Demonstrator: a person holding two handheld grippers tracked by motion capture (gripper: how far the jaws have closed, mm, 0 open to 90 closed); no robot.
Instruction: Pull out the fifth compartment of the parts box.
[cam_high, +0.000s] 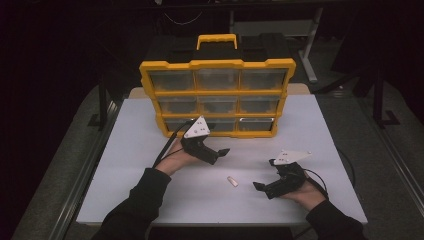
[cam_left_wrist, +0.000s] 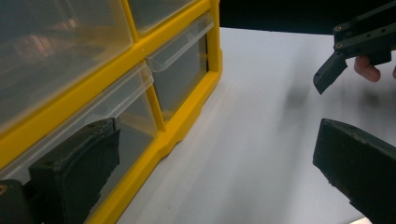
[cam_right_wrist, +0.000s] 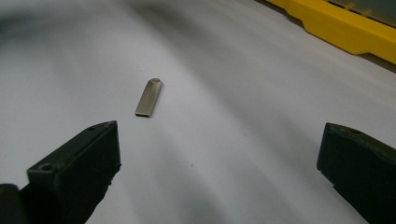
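A small flat silver metal stick (cam_high: 231, 181), like a USB drive, lies on the white table (cam_high: 140, 175) between my two hands. My right gripper (cam_high: 262, 190) rests just right of it, pointing left, and is open. In the right gripper view the stick (cam_right_wrist: 149, 97) lies ahead and slightly left of the wide gap of my right gripper (cam_right_wrist: 219, 172). My left gripper (cam_high: 220, 155) is open in front of the yellow organizer (cam_high: 217, 97), with nothing between its fingers. In the left gripper view, my left gripper (cam_left_wrist: 215, 177) stands close beside the organizer's clear bottom drawers (cam_left_wrist: 180, 70).
The organizer stands upright at the back middle of the table, with three rows of clear drawers and a yellow handle (cam_high: 216, 39) on top. Bare table surface lies left and right of it. My right gripper's black finger (cam_left_wrist: 329, 72) shows far off in the left gripper view.
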